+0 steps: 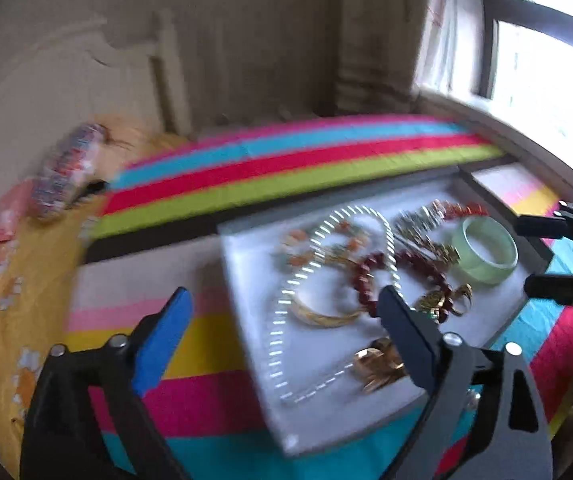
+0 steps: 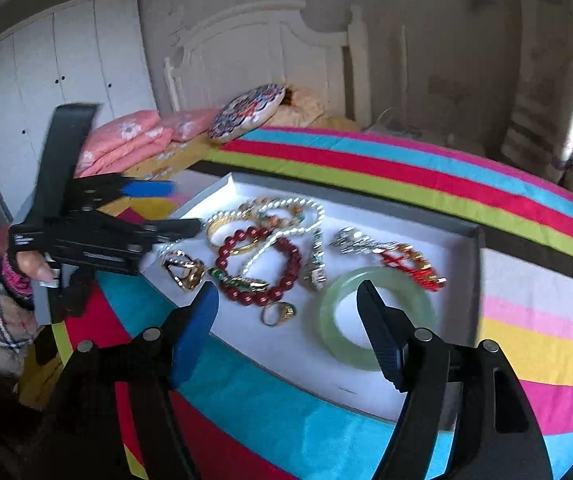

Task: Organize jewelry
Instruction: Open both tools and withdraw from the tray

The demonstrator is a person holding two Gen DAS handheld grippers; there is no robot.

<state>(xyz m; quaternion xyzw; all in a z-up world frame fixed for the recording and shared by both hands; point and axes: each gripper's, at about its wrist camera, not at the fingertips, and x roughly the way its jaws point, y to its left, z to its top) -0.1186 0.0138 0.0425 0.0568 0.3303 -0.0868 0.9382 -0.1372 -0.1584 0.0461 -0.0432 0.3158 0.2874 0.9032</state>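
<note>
A white tray [image 2: 306, 354] with a grey rim lies on the striped blanket and holds mixed jewelry. In it are a green jade bangle [image 2: 390, 276], dark red bead bracelets [image 2: 294, 258], a pearl necklace [image 2: 302, 204], a gold bangle [image 2: 222, 226], gold rings [image 2: 278, 312] and a red cord bracelet [image 2: 410, 264]. My right gripper [image 2: 286, 288] hangs open over the tray's near side, with one finger in front of the jade bangle and nothing between its pads. My left gripper [image 1: 284, 296] is wide open above the tray's left edge, over the blurred pearl necklace [image 1: 286, 292], and is empty.
The striped blanket [image 2: 486, 184] covers a bed with a white headboard [image 2: 254, 40]. Pink pillows [image 2: 134, 136] and a patterned cushion [image 2: 246, 110] lie at its head. A white wardrobe [image 2: 66, 64] stands on the left, a window [image 1: 546, 80] on the right. A hand [image 2: 32, 264] in a plaid sleeve holds the left gripper.
</note>
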